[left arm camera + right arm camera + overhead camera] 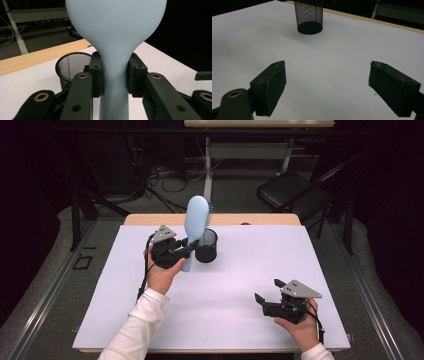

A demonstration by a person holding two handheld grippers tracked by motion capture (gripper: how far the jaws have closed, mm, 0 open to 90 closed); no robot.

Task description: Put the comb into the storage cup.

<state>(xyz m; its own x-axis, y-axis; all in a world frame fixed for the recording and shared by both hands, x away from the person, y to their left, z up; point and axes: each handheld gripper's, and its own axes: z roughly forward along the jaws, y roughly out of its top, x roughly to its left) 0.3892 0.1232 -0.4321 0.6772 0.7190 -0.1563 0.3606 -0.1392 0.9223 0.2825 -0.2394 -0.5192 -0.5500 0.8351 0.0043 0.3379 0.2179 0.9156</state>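
Pale blue hairbrush (195,222) upright, handle clamped in left gripper (115,75), just beside black mesh cup (206,245) at table (250,270) rear. Likely step: drop brush handle-first into cup; centre over rim, lower straight, avoid tipping cup. Right gripper (327,85) wide open, empty, low over table.

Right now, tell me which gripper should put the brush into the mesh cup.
Left. The left gripper is shut on the blue hairbrush beside the mesh cup. The right gripper is open over bare table, well away.
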